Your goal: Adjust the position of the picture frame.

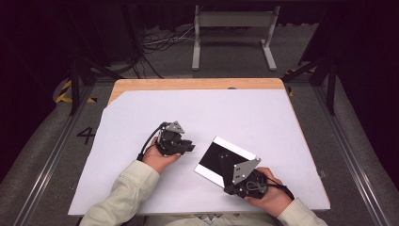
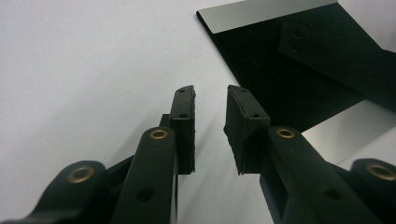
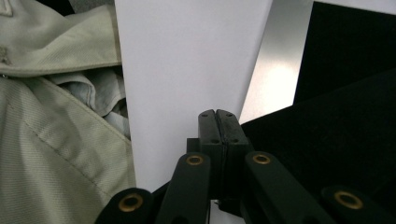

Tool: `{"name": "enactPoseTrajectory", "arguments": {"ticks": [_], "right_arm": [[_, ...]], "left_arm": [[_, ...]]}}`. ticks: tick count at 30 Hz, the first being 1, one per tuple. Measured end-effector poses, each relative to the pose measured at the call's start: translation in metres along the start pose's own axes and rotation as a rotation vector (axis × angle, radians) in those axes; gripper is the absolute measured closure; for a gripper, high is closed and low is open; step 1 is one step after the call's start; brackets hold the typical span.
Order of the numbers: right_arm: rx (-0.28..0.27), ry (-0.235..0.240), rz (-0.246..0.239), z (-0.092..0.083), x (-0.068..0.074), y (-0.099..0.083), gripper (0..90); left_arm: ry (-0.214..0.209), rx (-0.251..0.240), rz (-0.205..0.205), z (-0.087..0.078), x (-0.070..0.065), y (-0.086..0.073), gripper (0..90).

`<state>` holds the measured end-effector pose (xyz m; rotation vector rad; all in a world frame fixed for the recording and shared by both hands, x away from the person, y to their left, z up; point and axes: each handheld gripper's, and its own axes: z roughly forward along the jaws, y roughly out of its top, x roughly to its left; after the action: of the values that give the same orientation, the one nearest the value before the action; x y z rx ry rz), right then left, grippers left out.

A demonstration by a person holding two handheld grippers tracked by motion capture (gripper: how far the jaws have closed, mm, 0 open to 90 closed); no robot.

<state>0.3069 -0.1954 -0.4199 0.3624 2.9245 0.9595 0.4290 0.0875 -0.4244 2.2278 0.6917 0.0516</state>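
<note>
I'm hovering the left gripper (image 2: 210, 100), jaws spread and empty, just beside the black panel (image 1: 214, 159) lying on the white sheet (image 1: 235, 113); the right gripper (image 3: 218, 122), jaws pressed together, is sitting at the panel's near edge; next, I judge, a grip on its corner

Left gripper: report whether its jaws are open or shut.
Open. In its own view the left gripper shows white table between its parted pads.
</note>
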Motion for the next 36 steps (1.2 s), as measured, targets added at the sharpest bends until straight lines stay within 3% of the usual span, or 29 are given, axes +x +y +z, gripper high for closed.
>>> {"name": "enactPoseTrajectory", "arguments": {"ticks": [9,15,28,36], "right_arm": [[0.075,-0.004,-0.014,0.007,0.003,0.0,90.0],[0.082,0.001,-0.005,0.008,0.002,0.0,90.0],[0.062,-0.088,0.066,-0.001,-0.022,-0.011,90.0],[0.069,-0.17,0.11,-0.006,-0.034,-0.014,90.0]], "left_arm": [[-0.003,0.002,0.004,0.0,0.0,0.0,73.6],[-0.004,0.003,0.003,0.0,0.0,0.0,73.6],[-0.003,0.005,0.004,0.001,0.0,0.0,73.5],[-0.002,0.007,0.013,0.001,0.001,0.0,73.3]]}}
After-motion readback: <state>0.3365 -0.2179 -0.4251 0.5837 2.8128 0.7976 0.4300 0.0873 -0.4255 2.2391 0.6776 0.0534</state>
